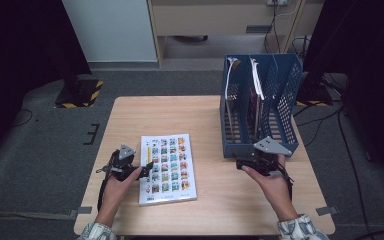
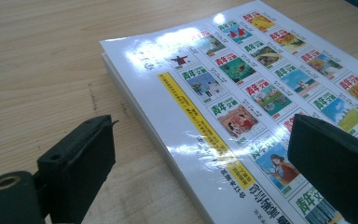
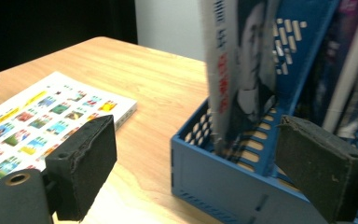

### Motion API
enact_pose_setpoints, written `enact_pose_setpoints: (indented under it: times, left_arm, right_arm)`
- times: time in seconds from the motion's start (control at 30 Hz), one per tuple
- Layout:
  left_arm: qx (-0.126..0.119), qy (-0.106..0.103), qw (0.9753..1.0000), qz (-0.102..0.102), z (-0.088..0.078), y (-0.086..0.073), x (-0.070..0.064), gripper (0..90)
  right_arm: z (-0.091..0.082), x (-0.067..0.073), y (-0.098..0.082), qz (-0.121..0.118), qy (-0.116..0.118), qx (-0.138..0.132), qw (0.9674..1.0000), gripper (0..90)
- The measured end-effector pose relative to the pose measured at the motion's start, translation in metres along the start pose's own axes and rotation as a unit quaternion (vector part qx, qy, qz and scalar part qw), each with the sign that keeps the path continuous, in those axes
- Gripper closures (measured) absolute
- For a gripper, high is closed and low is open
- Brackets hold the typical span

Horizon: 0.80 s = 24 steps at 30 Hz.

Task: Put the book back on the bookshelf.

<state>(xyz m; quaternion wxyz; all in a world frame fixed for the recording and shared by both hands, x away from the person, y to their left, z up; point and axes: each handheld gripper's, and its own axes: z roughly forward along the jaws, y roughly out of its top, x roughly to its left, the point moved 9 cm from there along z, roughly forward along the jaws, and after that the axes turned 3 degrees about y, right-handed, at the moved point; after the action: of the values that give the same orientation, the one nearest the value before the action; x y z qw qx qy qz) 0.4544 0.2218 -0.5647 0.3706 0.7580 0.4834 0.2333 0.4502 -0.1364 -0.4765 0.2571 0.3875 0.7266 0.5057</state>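
Left gripper: black two-jaw gripper (image 1: pixel 147 165) at the near left of the light wooden table (image 1: pixel 130 115); in the left gripper view (image 2: pixel 200 163) its jaws stand wide apart, 1 over bare wood, 1 over the cover, gripping nothing.
Magazine on the table: 1 glossy white magazine (image 1: pixel 167 167) lying flat, left of the table's middle, just right of the left gripper.
Cover print: rows of small colourful cover pictures, about 24 counted from the high view; the left gripper view shows red Chinese characters on many (image 2: pixel 233 105), seemingly 青年文摘.
Yellow strip: 1 narrow yellow band (image 2: pixel 200 121) with small Chinese print, too fine to read, running along the cover's left side.
File rack: 1 blue perforated plastic file rack (image 1: pixel 285 80) with 3 upright compartments, at the far right of the table.
Rack contents: at least 2 upright magazines or books (image 1: pixel 255 80); the right gripper view shows 1 with red characters down its spine (image 3: pixel 223 79), blurred beyond reading.
Right gripper: black two-jaw gripper (image 1: pixel 240 163) just before the rack's near end; its jaws (image 3: pixel 196 172) are spread wide, nothing between the pads, the rack's near corner in front of them.
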Motion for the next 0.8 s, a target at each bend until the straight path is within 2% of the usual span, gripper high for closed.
enact_pose_setpoints:
  times: [0.2,0.5,0.8]
  left_arm:
    - [0.002,-0.004,1.0,0.004,0.0,0.0,-0.006,7.2]
    - [0.011,0.007,0.9999,0.0,0.002,-0.002,-0.003,9.2]
    - [0.019,0.003,0.9998,-0.002,0.003,-0.004,-0.004,10.1]
  right_arm:
    - [0.008,0.02,-0.005,-0.001,0.028,0.01,0.9996,11.5]
    - [0.021,0.051,-0.013,-0.026,0.065,0.025,0.9972,9.3]
    - [0.034,0.071,-0.023,-0.043,0.086,0.049,0.9942,10.3]
